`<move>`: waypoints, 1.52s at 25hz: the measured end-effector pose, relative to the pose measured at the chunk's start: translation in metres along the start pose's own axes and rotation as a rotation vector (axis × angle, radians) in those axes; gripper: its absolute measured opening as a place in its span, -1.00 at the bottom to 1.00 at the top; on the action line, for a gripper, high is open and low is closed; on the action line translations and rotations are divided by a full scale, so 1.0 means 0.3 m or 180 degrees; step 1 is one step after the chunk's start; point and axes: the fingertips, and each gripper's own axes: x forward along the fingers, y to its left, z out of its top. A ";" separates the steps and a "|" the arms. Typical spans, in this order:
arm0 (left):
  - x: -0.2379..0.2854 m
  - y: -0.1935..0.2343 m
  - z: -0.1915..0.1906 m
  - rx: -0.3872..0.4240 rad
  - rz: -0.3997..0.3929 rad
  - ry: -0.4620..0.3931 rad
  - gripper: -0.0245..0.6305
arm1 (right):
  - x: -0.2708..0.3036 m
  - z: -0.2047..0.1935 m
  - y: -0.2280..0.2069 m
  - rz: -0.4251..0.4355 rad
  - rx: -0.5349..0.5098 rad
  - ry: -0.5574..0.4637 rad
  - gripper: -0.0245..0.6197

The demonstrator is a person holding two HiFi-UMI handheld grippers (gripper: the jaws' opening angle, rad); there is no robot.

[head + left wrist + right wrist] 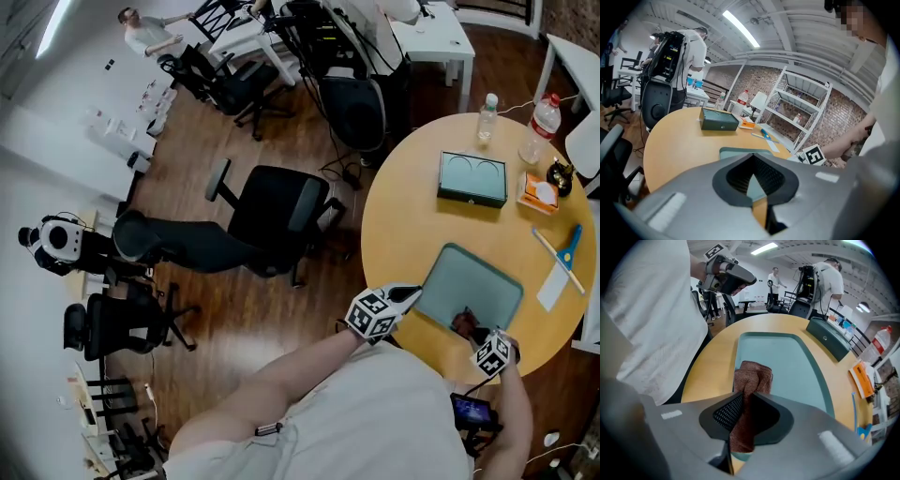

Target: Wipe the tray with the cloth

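A teal tray (pixel 469 281) lies on the near side of the round wooden table (pixel 412 206). My right gripper (pixel 473 330) is shut on a brown cloth (pixel 463 323), whose free end rests folded on the tray's near end. In the right gripper view the cloth (pixel 753 376) runs from between the jaws of the right gripper (pixel 749 394) onto the tray (pixel 792 362). My left gripper (pixel 412 294) sits at the tray's left corner with its jaws together and nothing in them. In its own view the left gripper (pixel 752 157) points over the tray (pixel 740 152).
A dark green box (pixel 472 178) stands farther back on the table, with two bottles (pixel 487 116) behind it. An orange item (pixel 540 193), a blue-handled tool and a white paper (pixel 562 262) lie at the right. A black office chair (pixel 272 220) stands left of the table.
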 end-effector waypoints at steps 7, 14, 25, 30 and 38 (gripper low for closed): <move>0.004 0.023 -0.003 -0.0051 0.0042 0.0021 -0.93 | 0.019 0.017 -0.083 -0.0008 -0.0207 0.0077 -0.72; -0.030 0.037 -0.017 -0.0119 0.0051 0.0037 -0.93 | 0.029 0.033 -0.195 -0.0109 -0.0310 0.0205 -0.72; -0.087 0.104 0.048 -0.0099 0.0039 -0.0121 -0.93 | 0.056 0.112 -0.518 -0.0604 -0.0316 0.0216 -0.72; -0.067 0.082 0.129 0.0025 0.0000 -0.0159 -0.93 | 0.052 0.134 -0.551 -0.0602 -0.0197 0.0273 -0.72; 0.005 0.034 0.130 0.0053 -0.0088 0.0013 -0.93 | 0.026 0.115 -0.515 -0.0531 -0.0161 0.0357 -0.72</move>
